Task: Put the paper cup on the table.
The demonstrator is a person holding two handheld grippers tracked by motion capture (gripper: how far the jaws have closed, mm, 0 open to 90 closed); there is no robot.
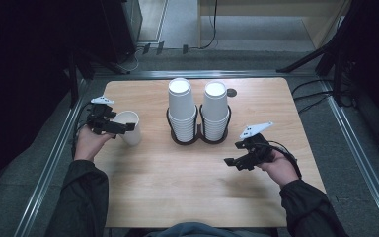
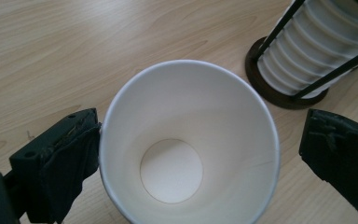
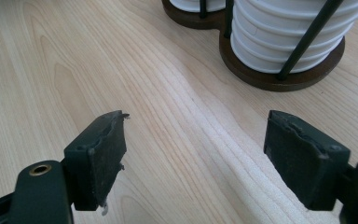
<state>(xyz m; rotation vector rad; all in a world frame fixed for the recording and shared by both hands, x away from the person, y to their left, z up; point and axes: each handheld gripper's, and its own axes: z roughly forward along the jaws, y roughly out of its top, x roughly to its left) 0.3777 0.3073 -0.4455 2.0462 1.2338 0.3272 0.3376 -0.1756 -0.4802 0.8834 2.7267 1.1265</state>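
The setting is a lab-type recording station, not a home or shop. A small wooden table (image 1: pixel 197 197) stands inside a frame of aluminium rails (image 1: pixel 44 173) on grey floor, with dark tripod legs (image 1: pixel 306 59) at the corners and loose cables (image 1: pixel 316 98) on the ground — typical capture-rig hardware. The surroundings are dim, with the table top lit.

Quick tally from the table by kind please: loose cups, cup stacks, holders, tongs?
Loose paper cup: 1
Stacks of paper cups: 2, left stack and right stack
Dark double holder: 1
Tongs: 2, left tongs and right tongs
Total: 6
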